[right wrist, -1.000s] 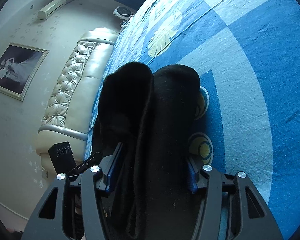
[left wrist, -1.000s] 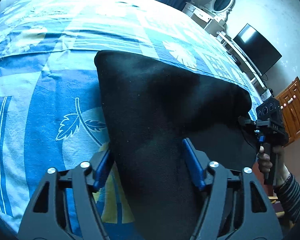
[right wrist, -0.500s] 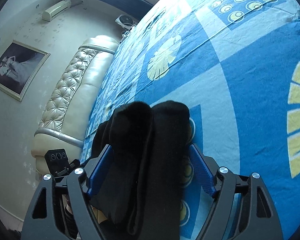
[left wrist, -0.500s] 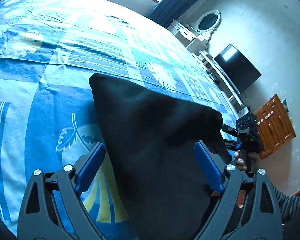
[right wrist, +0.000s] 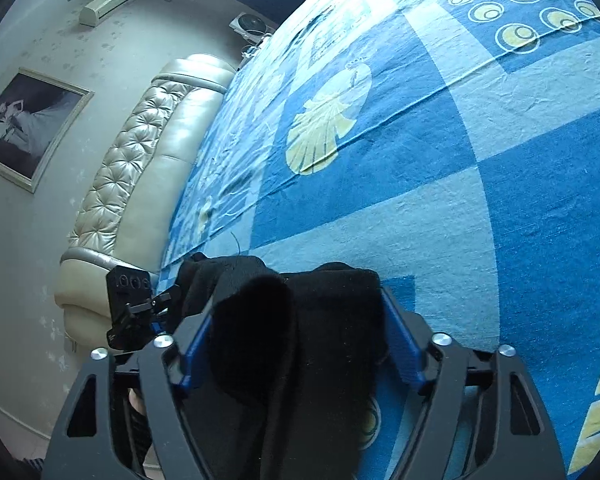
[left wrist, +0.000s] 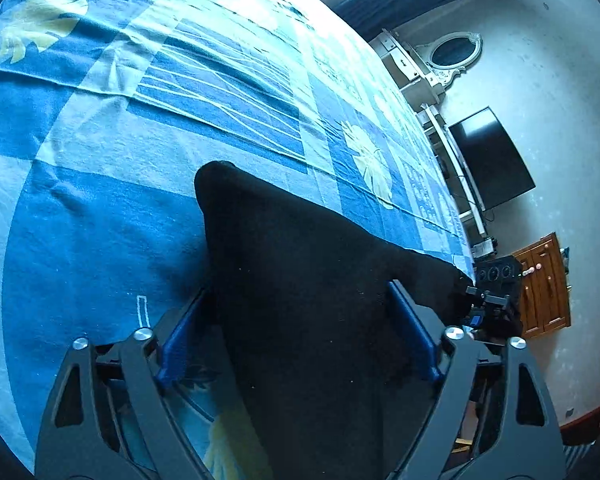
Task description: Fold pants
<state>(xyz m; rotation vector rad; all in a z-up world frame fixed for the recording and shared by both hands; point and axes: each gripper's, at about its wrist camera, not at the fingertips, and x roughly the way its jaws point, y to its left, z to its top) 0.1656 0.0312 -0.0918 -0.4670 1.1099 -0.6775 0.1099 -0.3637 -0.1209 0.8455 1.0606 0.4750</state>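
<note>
Across the bed point(left wrist: 100, 208), covered by a blue patterned sheet, black pants point(left wrist: 308, 300) lie folded near the close edge, spanning from one claw to the other. Beyond the bed stand a tufted headboard point(right wrist: 140, 168) on one side and a wall television point(left wrist: 492, 160) with a wooden cabinet point(left wrist: 544, 284) on the other. In the left wrist view, the left claw point(left wrist: 296, 340) straddles one end of the pants; fabric fills the gap between both blue pads, which press against the cloth sides, so it grasps the pants. In the right wrist view, the right claw point(right wrist: 296, 344) grips the opposite end, where two doubled folds bunch between its pads point(right wrist: 400, 344). Each claw is visible at the far edge of the other's view.
</note>
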